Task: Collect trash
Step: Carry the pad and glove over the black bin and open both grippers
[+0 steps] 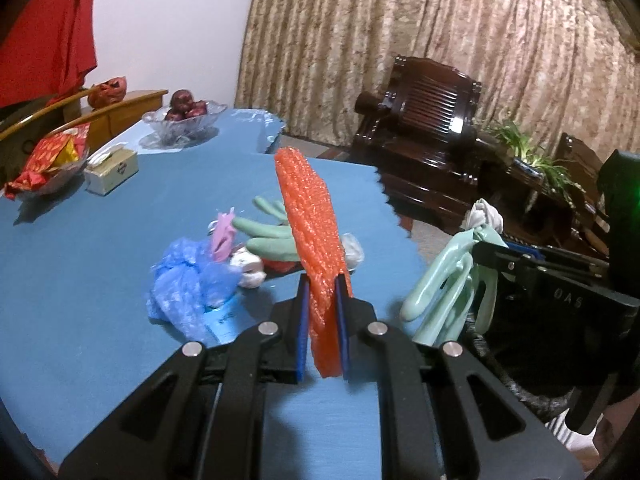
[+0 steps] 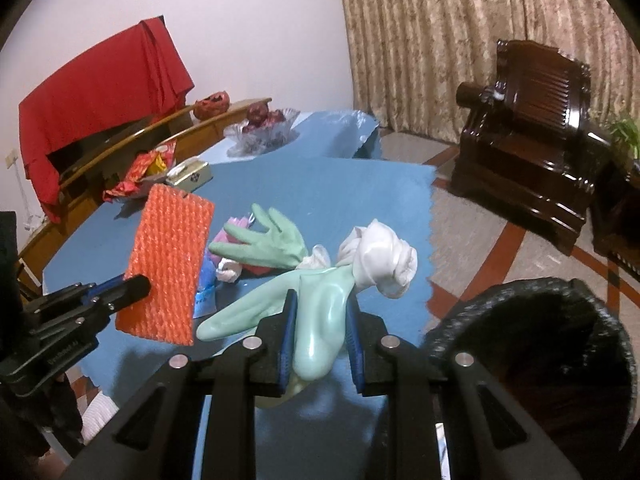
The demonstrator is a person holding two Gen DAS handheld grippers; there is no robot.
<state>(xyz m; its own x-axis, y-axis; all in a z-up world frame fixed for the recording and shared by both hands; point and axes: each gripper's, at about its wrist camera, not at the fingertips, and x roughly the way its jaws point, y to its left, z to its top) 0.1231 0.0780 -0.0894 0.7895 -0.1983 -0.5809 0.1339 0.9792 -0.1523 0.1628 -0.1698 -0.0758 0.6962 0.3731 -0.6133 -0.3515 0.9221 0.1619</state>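
Gripping an orange foam net sheet (image 1: 314, 248) edge-on between the blue pads, left gripper (image 1: 323, 292) clamped tight on its lower part, the sheet standing upright above the blue table (image 1: 100, 248). Seen from the right wrist view as a flat orange rectangle (image 2: 170, 256) held off the table at the left, pinched near its lower edge.

Pinching a pale green rubber glove (image 2: 320, 320) in the right gripper (image 2: 322, 320), pads pressed on the palm part, fingers of the glove trailing toward the left, a white bundle (image 2: 380, 260) knotted at its far end. Hanging clear of the table in the left wrist view (image 1: 448, 288), off the right edge.

Lying on the table beyond both grippers: a second green glove (image 2: 260, 244), a crumpled blue plastic bag (image 1: 188, 284), a pink scrap (image 1: 224, 236), and small white wads (image 1: 252, 268), all bunched close together.

Sitting low at the right, beside the table edge, a dark-rimmed black bin (image 2: 532, 344), mouth open.

Standing farther back on the table: a glass bowl of dark red fruit (image 1: 186, 116), a tissue box (image 1: 112, 172), a dish with red wrappers (image 1: 52, 160). Behind, a red cloth (image 2: 104, 100) draped over furniture, a dark wooden armchair (image 2: 532, 128), patterned curtains (image 1: 440, 40).
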